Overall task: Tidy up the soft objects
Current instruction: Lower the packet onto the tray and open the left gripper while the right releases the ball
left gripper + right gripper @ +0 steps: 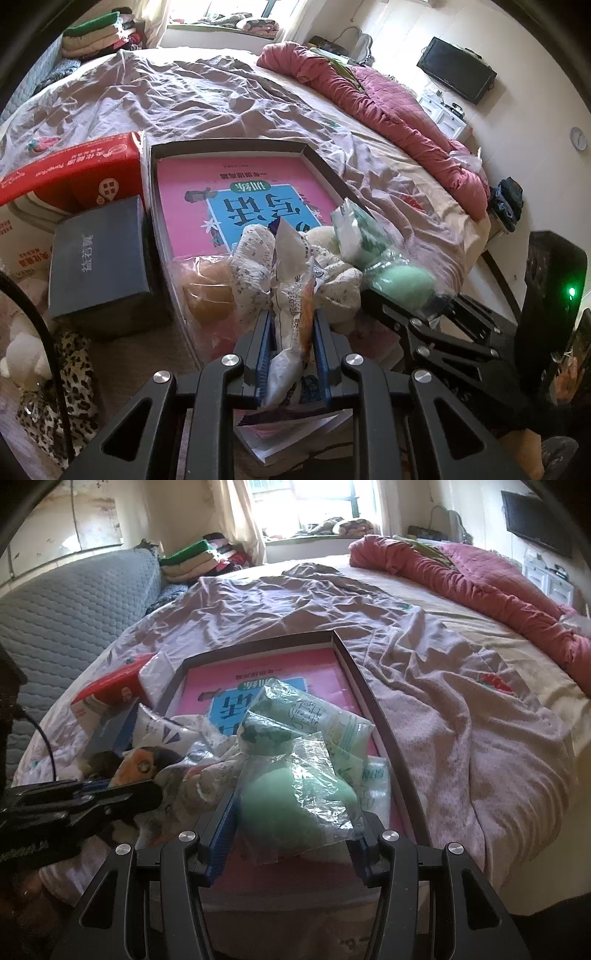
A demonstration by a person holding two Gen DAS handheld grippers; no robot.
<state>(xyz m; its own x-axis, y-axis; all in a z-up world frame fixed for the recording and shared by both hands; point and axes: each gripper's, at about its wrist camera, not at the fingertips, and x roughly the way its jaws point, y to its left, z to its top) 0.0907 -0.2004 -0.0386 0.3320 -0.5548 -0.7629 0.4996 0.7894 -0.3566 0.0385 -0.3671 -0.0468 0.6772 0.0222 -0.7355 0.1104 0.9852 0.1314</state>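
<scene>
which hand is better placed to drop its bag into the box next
Right, likely: the right gripper holds the green bag already over the box.

Green bagged sponge [295, 794] and white packet [291, 306] over tray [373, 701].

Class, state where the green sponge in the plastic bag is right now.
The green sponge sits low in the right wrist view, clamped in the right gripper above the near end of the shallow box with the pink book.
</scene>
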